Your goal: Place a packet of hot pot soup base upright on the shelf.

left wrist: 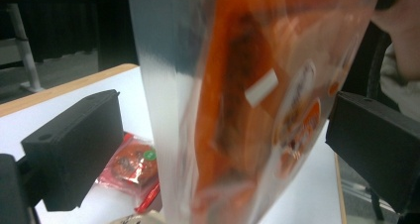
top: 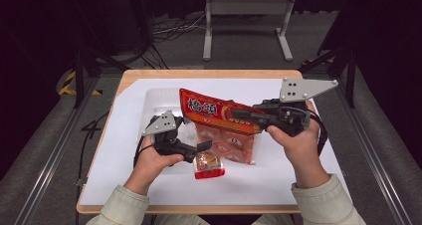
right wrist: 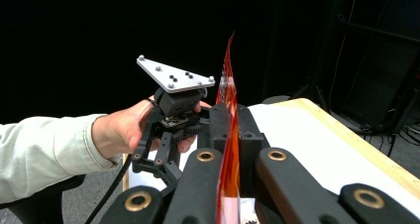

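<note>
One orange snack bag [top: 219, 116] upright, top edge pointing table-left, right gripper [top: 238, 114] clamping it, left gripper [top: 201, 146] released

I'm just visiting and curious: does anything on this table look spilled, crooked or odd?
One small packet lies loose on the white table under the big orange snack bag, as if it has dropped out. The bag hangs tilted in the air, pinched at its top edge by the right gripper; the left gripper stands open around it.
</note>
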`<state>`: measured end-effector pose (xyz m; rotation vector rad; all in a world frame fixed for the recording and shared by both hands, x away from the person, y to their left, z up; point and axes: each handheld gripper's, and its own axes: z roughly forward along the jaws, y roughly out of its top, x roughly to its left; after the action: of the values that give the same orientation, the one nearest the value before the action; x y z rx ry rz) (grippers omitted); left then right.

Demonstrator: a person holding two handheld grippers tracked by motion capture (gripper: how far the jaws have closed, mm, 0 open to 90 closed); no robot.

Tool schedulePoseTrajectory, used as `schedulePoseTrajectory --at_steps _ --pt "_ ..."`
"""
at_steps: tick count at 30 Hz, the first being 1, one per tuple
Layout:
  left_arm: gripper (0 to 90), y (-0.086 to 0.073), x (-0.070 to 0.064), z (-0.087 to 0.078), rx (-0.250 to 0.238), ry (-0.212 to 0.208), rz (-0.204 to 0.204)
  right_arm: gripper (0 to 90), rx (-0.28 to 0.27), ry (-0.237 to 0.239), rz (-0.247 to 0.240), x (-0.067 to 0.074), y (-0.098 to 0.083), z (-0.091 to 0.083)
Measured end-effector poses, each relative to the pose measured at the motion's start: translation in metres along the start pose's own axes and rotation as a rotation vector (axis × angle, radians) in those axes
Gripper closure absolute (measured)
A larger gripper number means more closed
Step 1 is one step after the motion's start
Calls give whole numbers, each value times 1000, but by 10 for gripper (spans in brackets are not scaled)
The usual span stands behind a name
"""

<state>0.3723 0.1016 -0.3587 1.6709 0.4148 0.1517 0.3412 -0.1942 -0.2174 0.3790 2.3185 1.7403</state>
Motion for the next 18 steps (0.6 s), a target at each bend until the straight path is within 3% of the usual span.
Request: schedulePoseTrajectory --at_steps 5,7,10,15,18 --pt "52 -1 1 4 0 -19 5 900 -4 7 -1 1 -1 4" --pt "67 -2 2 6 -1 -43 3 900 -8 8 -1 1 -1 5" --pt "98 -5 3 8 -18 -114 -21 900 -15 11 0 1 -2 5" --pt "178 -9 5 11 -38 -144 -7 900 -26 12 5 1 -3 6" --pt "237 -10 6 12 -58 -164 -20 900 -33 12 8 1 -4 6"
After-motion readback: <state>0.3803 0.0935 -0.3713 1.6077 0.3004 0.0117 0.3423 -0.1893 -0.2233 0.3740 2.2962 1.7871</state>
